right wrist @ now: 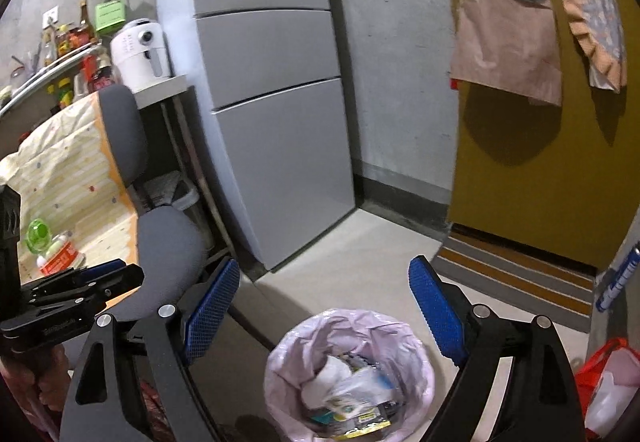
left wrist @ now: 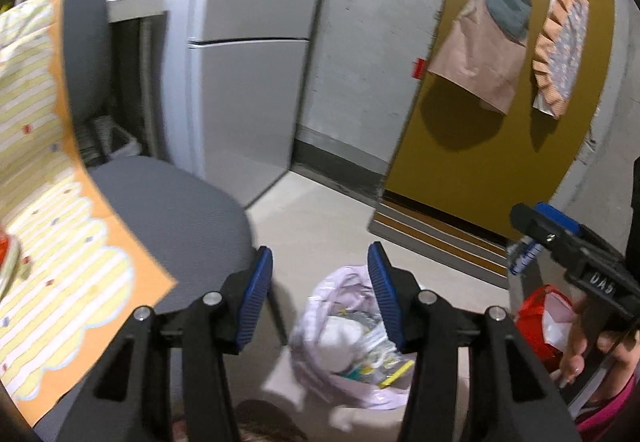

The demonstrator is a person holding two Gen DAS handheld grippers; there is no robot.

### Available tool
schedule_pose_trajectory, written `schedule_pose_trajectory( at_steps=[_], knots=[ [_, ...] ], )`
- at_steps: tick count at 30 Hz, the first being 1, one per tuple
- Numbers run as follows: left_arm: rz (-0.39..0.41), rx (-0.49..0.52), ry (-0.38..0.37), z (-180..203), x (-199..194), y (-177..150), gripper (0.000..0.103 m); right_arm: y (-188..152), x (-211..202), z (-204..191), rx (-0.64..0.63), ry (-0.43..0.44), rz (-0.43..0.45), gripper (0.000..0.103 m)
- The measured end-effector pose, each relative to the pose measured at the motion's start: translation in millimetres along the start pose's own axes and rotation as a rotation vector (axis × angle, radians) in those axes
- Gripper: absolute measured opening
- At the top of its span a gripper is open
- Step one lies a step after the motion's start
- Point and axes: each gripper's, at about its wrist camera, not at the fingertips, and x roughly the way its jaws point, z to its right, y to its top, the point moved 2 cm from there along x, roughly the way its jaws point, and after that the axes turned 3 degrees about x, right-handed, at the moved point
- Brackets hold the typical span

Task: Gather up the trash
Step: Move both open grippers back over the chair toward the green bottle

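A trash bin lined with a pale pink bag (right wrist: 348,374) stands on the floor, filled with white tissue and wrappers; it also shows in the left wrist view (left wrist: 352,338). My left gripper (left wrist: 320,298) is open and empty, above the bin. My right gripper (right wrist: 324,314) is open wide and empty, above the bin too. The right gripper shows at the right of the left wrist view (left wrist: 560,242), the left one at the left of the right wrist view (right wrist: 76,290). On the table with the striped yellow cloth (right wrist: 68,170) lie a green cup (right wrist: 38,236) and an orange-white wrapper (right wrist: 60,254).
A grey office chair (left wrist: 168,210) stands between table and bin. A grey fridge (right wrist: 272,102) is behind, a mustard door (right wrist: 540,162) with hanging aprons to the right. A red-and-white bag (right wrist: 608,382) sits on the floor at right. A white air fryer (right wrist: 140,54) stands on a shelf.
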Motion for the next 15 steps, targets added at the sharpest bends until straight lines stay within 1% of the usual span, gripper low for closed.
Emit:
schedule_pose_trajectory(
  at_steps=[2, 6, 10, 12, 13, 15],
  knots=[
    [0.012, -0.013, 0.048, -13.6, -11.4, -6.2, 0.048, -0.6, 1.2, -10.5, -0.008, 0.034, -0.006, 0.086],
    [0.031, -0.067, 0.141, -45.7, -39.7, -21.6, 0.052, -3.6, 1.9, -41.1, -0.038, 0.139, -0.014, 0.086],
    [0.044, -0.131, 0.275, -84.6, -75.7, -41.4, 0.054, -5.4, 5.7, -82.4, -0.083, 0.266, -0.047, 0.086],
    [0.042, -0.161, 0.344, -104.4, -92.6, -52.3, 0.055, -7.2, 7.9, -111.5, -0.126, 0.341, -0.064, 0.082],
    [0.037, -0.178, 0.379, -115.0, -100.6, -58.7, 0.057, -8.1, 7.7, -121.8, -0.147, 0.363, -0.069, 0.080],
    [0.031, -0.211, 0.436, -132.8, -113.4, -67.8, 0.058, -9.8, 10.0, -154.6, -0.207, 0.439, -0.091, 0.074]
  ],
)
